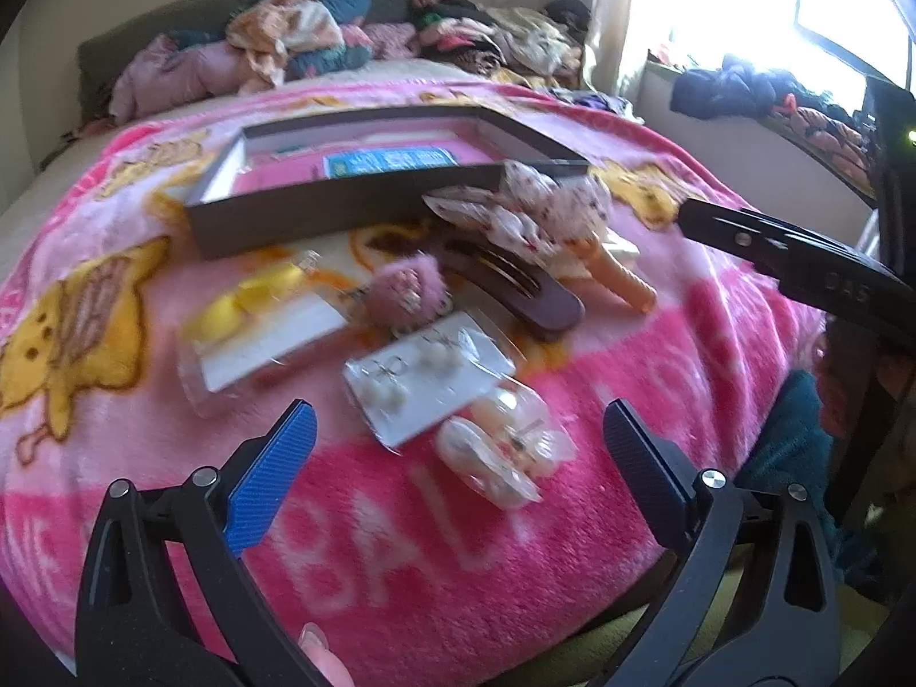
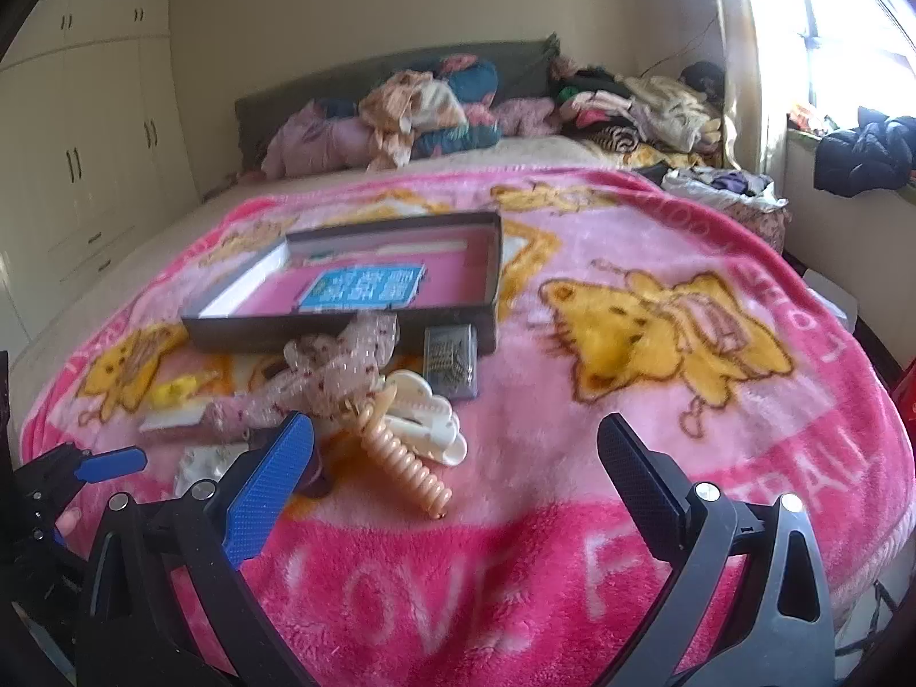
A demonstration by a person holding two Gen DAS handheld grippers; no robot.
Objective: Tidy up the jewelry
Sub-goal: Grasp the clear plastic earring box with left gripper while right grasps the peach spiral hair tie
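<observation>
A dark shallow box with a pink lining and a blue card lies on the pink blanket. In front of it lie jewelry and hair items: an earring card in plastic, a small clear bag of pieces, a yellow packet, a pink fuzzy piece, a brown hair clip, a floral scrunchie, a peach spiral hair tie, a white claw clip and a small grey pin box. My left gripper is open above the clear bag. My right gripper is open near the spiral tie.
The pink cartoon blanket covers the bed. Piled clothes and bedding lie at the headboard. A window sill with dark clothes is at the right, and white wardrobes at the left.
</observation>
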